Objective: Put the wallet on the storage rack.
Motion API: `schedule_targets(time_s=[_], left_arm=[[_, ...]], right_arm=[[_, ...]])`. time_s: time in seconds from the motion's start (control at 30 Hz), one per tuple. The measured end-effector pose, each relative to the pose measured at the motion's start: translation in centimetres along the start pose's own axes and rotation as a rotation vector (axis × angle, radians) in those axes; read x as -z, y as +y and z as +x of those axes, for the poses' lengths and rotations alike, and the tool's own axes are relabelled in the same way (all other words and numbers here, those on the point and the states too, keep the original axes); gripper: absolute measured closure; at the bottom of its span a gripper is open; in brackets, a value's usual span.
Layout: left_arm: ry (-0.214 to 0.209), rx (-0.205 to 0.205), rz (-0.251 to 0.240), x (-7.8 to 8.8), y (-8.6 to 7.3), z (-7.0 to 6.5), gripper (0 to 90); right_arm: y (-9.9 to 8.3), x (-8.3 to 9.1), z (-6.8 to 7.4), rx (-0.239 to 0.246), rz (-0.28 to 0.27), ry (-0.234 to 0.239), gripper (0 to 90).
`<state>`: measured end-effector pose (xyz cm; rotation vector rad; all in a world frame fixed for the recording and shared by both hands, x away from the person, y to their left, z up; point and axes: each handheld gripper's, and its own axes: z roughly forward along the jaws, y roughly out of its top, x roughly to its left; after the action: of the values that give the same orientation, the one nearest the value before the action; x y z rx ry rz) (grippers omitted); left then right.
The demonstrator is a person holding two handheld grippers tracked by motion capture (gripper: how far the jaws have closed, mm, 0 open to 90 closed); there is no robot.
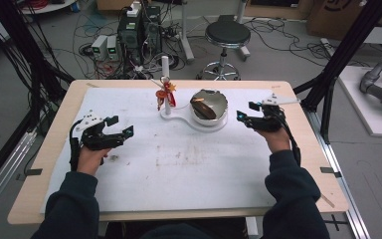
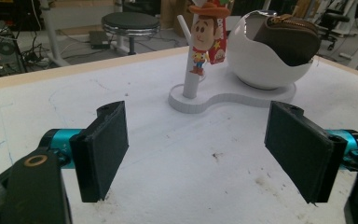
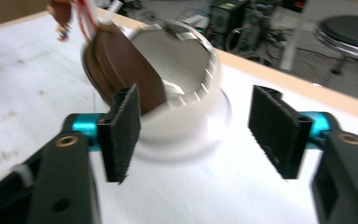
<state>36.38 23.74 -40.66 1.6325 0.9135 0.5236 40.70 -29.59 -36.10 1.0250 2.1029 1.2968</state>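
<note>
At desk centre-back: brown pouch [image 1: 202, 106] sits in white bowl [image 1: 221, 110], tilted against its rim.

Bowl shares a white base [image 1: 179, 117] with 1 upright post [image 1: 165, 74] carrying a cowboy figure charm [image 1: 165, 93]. Right hand-held gripper [image 1: 248, 112] just beside the bowl, jaws spread, nothing between. Left hand-held gripper [image 1: 122, 126] well apart on the white mat [image 1: 179, 164], jaws spread, gripping nothing.

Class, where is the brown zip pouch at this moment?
The brown zip pouch lies inside the white bowl on the white stand, mid-table in the high view, just right of the post with the cowboy figure and left of the right tongs.
</note>
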Motion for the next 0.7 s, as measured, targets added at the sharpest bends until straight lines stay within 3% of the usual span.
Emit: schedule_targets(time_s=[0.13,0.23,0.53,0.7], left_arm=[[-0.007,0.020,-0.024,0.3,0.0,0.1,21.3],[-0.028,0.026,-0.041,0.3,0.1,0.0,21.2],[0.018,-0.007,-0.080,0.9,0.5,-0.4,19.4],[0.019,0.000,-0.080,1.0,0.4,-0.1,19.4]], right_arm=[[-2.6,2.7,-0.2,0.006,0.016,-0.061,26.3],[-4.8,4.7,-0.3,0.006,-0.007,-0.098,21.6],[-5.8,6.2,-0.8,-0.024,-0.012,-0.109,21.6],[-5.8,6.2,-0.7,-0.016,-0.019,-0.126,21.6]])
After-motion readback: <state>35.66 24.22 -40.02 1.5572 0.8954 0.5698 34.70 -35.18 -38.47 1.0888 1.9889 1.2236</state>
